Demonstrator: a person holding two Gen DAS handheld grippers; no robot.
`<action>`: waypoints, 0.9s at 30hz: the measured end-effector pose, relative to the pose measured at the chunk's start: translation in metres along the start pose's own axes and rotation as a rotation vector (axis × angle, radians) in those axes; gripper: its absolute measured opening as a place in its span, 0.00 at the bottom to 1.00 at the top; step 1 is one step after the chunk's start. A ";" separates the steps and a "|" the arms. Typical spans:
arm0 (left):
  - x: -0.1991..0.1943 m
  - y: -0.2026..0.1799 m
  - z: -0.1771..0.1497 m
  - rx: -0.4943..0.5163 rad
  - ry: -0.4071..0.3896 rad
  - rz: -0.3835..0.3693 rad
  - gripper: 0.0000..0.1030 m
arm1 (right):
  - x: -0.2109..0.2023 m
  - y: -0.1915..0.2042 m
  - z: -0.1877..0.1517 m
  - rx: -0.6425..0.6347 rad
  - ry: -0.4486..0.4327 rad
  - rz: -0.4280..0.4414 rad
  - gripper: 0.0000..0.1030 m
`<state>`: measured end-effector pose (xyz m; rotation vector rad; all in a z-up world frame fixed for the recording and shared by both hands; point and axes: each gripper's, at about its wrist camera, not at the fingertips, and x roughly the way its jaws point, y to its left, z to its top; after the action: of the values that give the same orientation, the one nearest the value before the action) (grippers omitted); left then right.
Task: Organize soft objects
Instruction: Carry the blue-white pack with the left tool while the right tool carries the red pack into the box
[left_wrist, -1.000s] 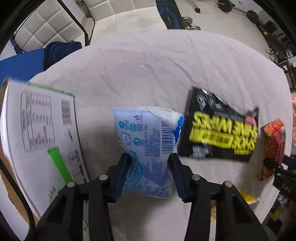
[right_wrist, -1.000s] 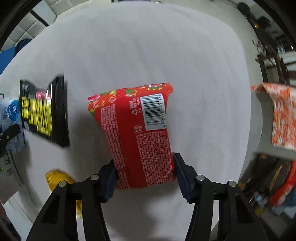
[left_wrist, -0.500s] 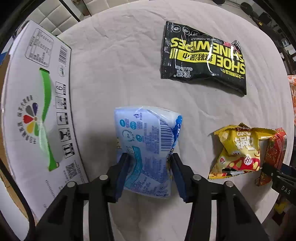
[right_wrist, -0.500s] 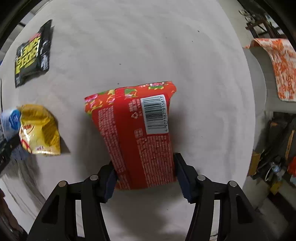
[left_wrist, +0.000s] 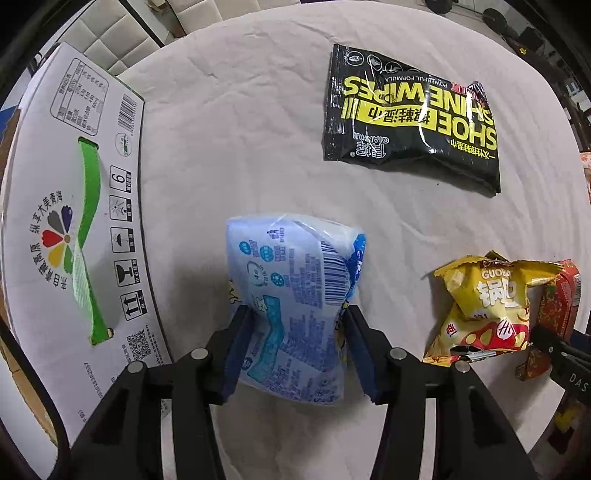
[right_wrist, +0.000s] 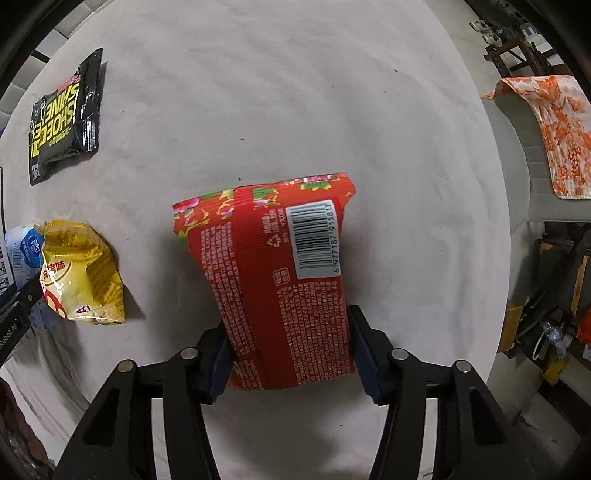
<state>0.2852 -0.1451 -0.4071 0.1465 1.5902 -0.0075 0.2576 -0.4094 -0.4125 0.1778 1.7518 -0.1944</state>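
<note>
My left gripper (left_wrist: 297, 350) is shut on a blue and white soft pack (left_wrist: 295, 295) and holds it above the white-clothed table (left_wrist: 229, 155). My right gripper (right_wrist: 291, 350) is shut on a red packet (right_wrist: 280, 273) with a barcode, held above the table (right_wrist: 295, 110). A black shoe-wipes pack (left_wrist: 410, 118) lies at the far right in the left wrist view; it also shows in the right wrist view (right_wrist: 62, 118). A yellow snack bag (left_wrist: 487, 310) lies at the right, and at the left in the right wrist view (right_wrist: 81, 273).
A white cardboard box (left_wrist: 70, 229) with a green stripe stands at the table's left side. A chair with an orange patterned cloth (right_wrist: 554, 133) stands past the right edge. Padded chairs (left_wrist: 107, 40) stand beyond the far edge.
Both grippers have pulled back with their packs held. The box, the wipes pack and the yellow bag have come fully into view. The grips have not changed.
</note>
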 end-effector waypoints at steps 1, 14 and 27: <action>-0.001 0.001 0.000 -0.001 -0.003 0.000 0.42 | -0.001 0.003 -0.003 -0.005 -0.004 -0.006 0.52; -0.078 0.028 -0.030 -0.035 -0.096 -0.060 0.26 | -0.059 0.025 -0.047 -0.050 -0.124 0.030 0.48; -0.086 0.034 -0.045 -0.065 -0.040 -0.194 0.32 | -0.099 0.047 -0.080 -0.121 -0.181 0.103 0.48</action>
<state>0.2455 -0.1153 -0.3177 -0.0586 1.5580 -0.1082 0.2103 -0.3461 -0.3020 0.1569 1.5650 -0.0283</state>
